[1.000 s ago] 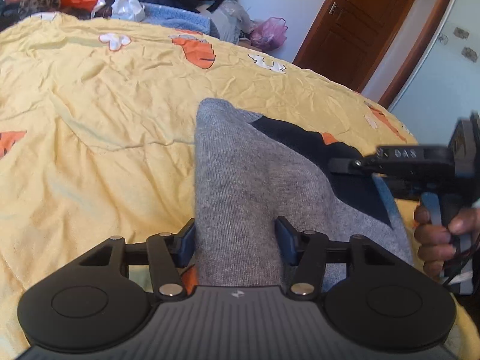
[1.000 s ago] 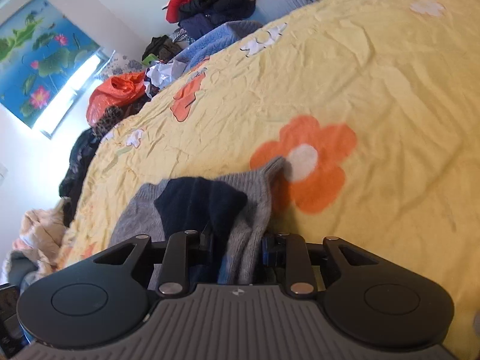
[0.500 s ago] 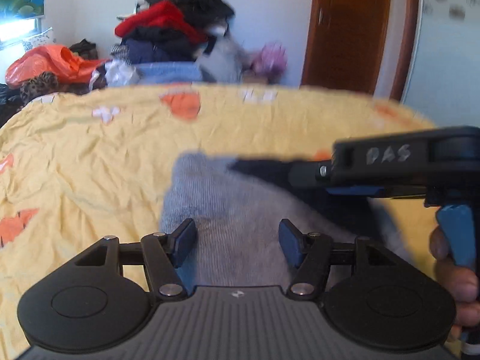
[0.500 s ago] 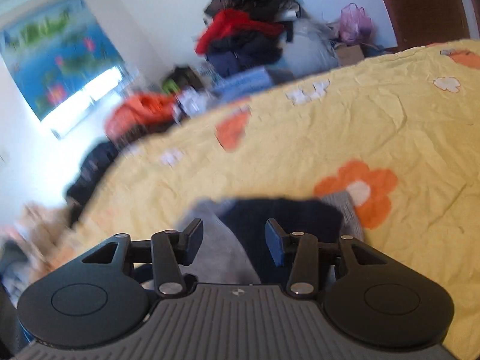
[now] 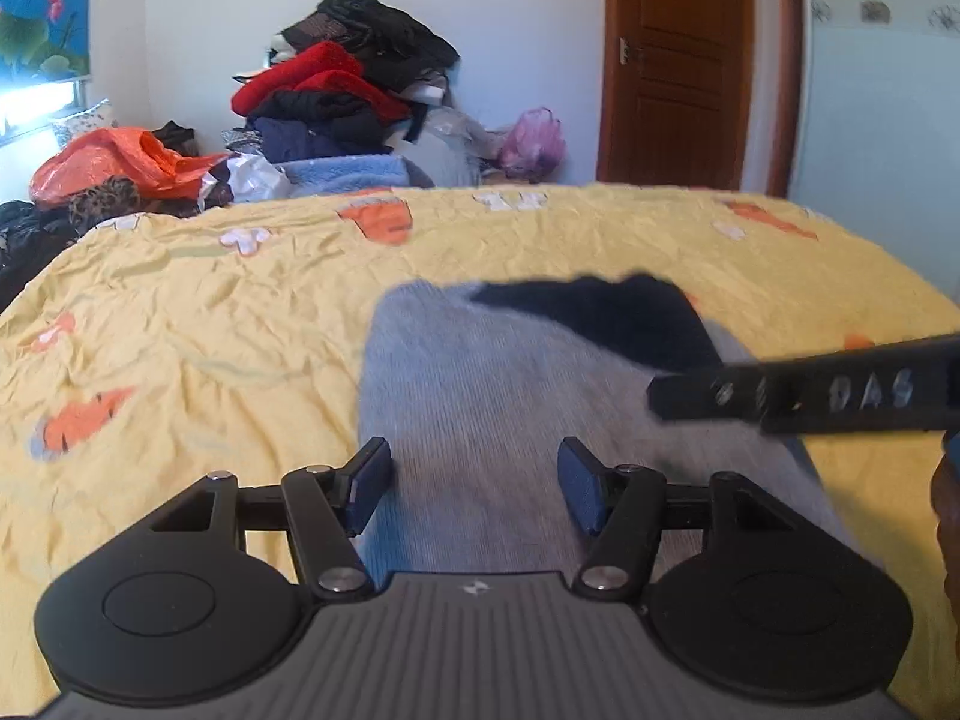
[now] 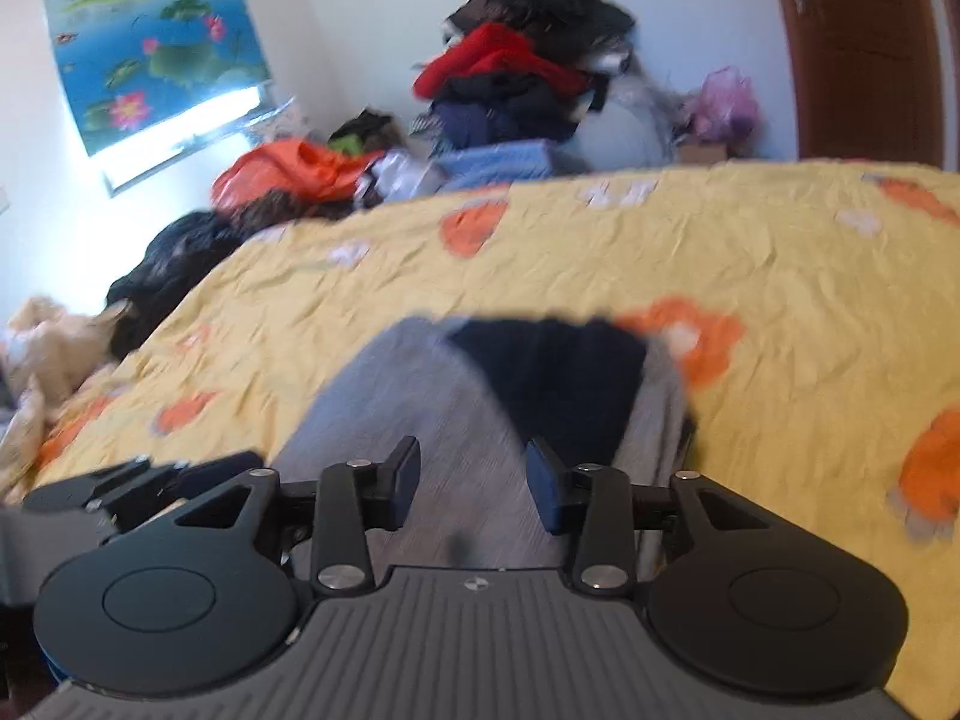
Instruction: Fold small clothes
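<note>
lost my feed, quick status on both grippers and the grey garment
Left gripper open, empty. Right gripper closing, nothing between fingers. Grey and navy garment lies folded on yellow bedsheet. Nothing in the way.

Both grippers are black with ribbed grey housings and silver screws. The left gripper and right gripper carry blue pads.

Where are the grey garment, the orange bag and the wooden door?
grey garment (image 5: 480, 414), left wrist view, middle of its grey knit.
orange bag (image 5: 114, 159), left wrist view, its crumpled top.
wooden door (image 5: 678, 60), left wrist view, upper panel.
</note>
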Tool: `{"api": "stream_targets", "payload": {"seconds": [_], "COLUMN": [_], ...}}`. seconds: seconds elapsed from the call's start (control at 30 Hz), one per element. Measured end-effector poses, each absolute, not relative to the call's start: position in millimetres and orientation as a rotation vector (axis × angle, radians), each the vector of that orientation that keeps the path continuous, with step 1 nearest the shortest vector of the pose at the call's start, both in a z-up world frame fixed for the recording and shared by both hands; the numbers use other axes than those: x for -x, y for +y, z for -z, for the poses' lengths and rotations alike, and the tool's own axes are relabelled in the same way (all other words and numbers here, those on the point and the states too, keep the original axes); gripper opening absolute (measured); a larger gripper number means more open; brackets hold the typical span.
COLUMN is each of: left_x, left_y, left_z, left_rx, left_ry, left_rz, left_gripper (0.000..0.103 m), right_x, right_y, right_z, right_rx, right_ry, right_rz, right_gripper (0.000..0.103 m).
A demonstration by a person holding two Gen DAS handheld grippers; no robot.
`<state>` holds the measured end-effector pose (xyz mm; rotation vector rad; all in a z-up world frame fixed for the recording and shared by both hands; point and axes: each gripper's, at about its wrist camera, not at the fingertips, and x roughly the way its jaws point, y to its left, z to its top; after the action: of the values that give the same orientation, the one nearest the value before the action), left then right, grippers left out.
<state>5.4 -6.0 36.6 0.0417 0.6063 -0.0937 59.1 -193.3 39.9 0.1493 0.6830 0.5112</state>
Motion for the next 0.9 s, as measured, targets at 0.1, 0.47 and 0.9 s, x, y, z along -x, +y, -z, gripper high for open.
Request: {"api": "stream_targets", "payload": {"seconds": [0.1,0.47,0.9], "left_x": [2,40,52], "left_y": [-8,79,69], "left_z": [-14,-15,-21], "left_rx": [-0.073,0.572,0.447], "left_ry": [0.635,0.804,0.873], "left_rz": [0.080,0.217,0.197], "left_gripper": [0.064,0.064,0.016], "right_x": [-45,-13,6], "right_y": [-186,-278,-273], "right_z": [-7,-22,-1], "right_rx": [-0.079,-0.457,-0.436], "right_ry": [0.730,0.860,1.004], "right_rz": [-0.518,-0.513,-0.609], "right_gripper": [0.041,0.080,0.022]}}
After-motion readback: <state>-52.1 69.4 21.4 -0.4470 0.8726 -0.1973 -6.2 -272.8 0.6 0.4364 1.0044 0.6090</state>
